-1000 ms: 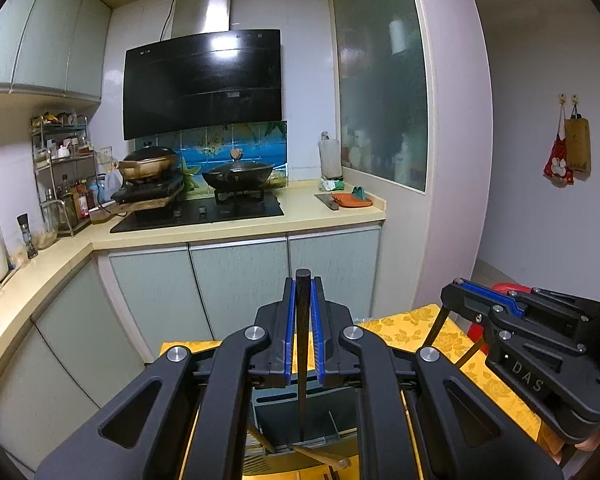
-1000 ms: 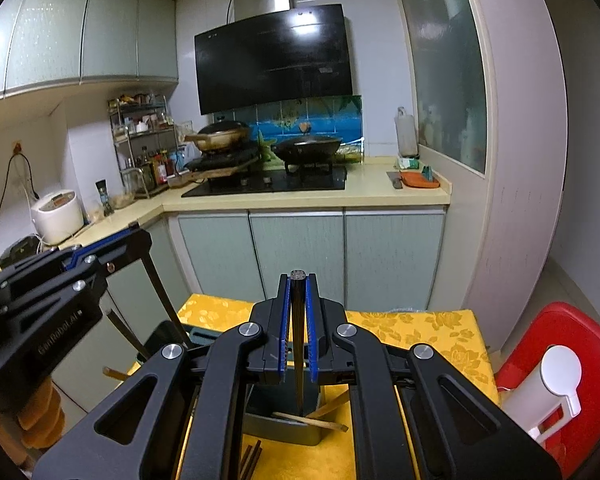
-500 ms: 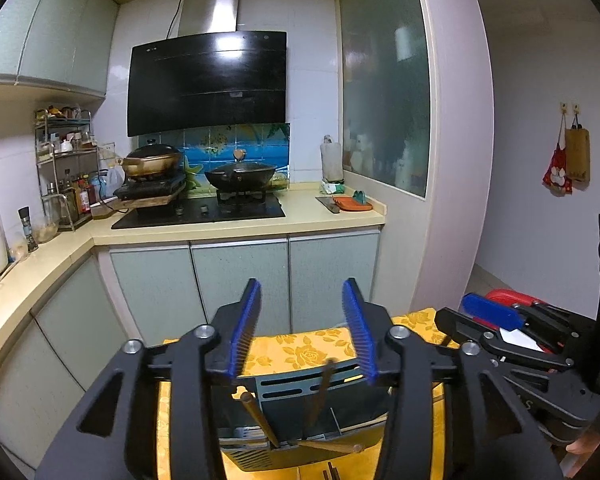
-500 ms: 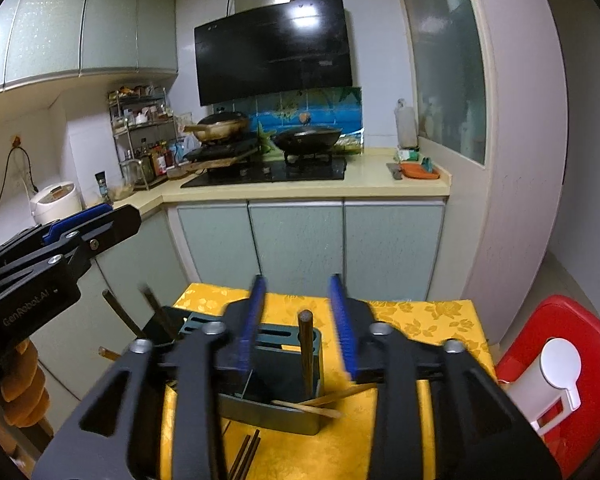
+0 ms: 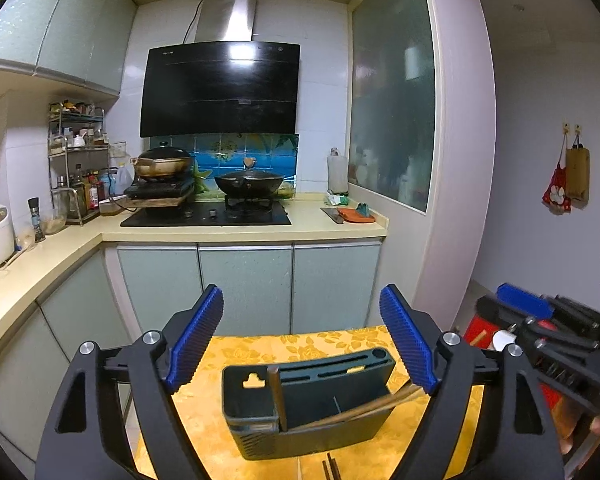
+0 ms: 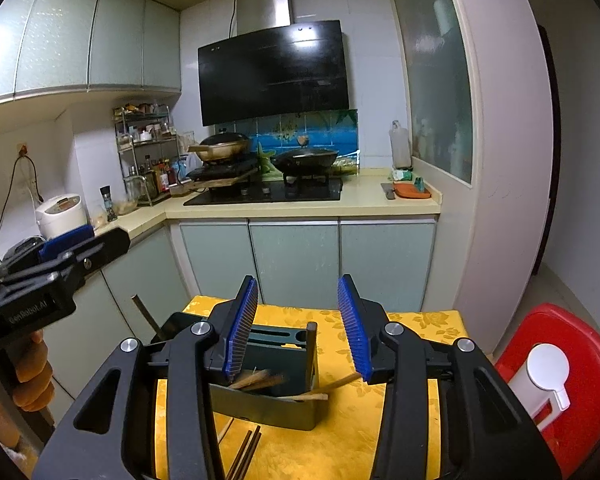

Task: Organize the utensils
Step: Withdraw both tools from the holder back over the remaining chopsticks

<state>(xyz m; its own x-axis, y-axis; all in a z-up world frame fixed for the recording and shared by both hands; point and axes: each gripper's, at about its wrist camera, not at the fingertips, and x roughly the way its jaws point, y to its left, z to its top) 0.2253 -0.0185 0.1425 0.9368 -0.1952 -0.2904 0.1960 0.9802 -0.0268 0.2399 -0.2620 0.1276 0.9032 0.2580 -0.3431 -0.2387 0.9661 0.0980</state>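
A dark grey utensil holder (image 5: 312,404) stands on the yellow flowered tablecloth (image 5: 260,348). Several chopsticks lean in it: a dark one (image 5: 278,396) stands upright and light wooden ones (image 5: 372,406) slant to the right. My left gripper (image 5: 302,340) is open and empty above the holder. In the right wrist view the holder (image 6: 276,392) holds a dark upright chopstick (image 6: 310,350) and wooden ones (image 6: 328,386). My right gripper (image 6: 296,328) is open and empty above it. More chopsticks (image 6: 244,454) lie on the cloth in front.
Kitchen cabinets (image 5: 244,288) and a counter with a stove (image 5: 208,214) stand behind the table. A red plastic stool (image 6: 560,376) is at the right. The left gripper (image 6: 48,276) shows at the left of the right wrist view.
Both grippers were shut on dark chopsticks above the holder; both opened and let them drop into it. Both grippers have since lifted and opened wider.
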